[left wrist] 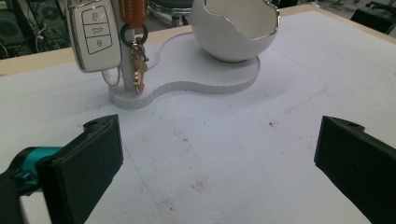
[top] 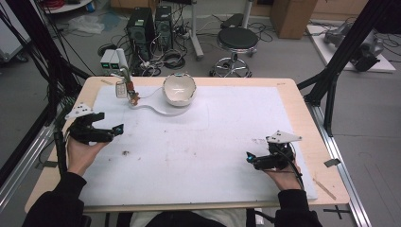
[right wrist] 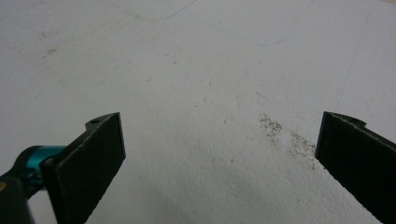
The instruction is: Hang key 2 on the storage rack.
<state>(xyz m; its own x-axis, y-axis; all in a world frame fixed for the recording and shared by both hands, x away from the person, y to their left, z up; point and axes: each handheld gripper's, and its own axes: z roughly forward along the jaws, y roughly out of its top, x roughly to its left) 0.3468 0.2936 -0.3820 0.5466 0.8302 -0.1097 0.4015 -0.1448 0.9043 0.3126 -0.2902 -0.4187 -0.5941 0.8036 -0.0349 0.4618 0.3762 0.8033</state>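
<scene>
- White foam sheet (top: 203,142) covers the wooden table (top: 302,118); both grippers hover over it, well apart.
- Left gripper (left wrist: 217,158), at the sheet's left edge, has its jaws spread wide, gripping nothing.
- Right gripper (right wrist: 219,158), near the front right, also stands wide apart and empty, over a dark smudge (right wrist: 285,135).
- At the far edge, a white key fob (left wrist: 93,35) and a brass key (left wrist: 138,70) hang on a post beside a cracked-egg bowl (left wrist: 233,28), both on one flat stand (left wrist: 187,79).
</scene>
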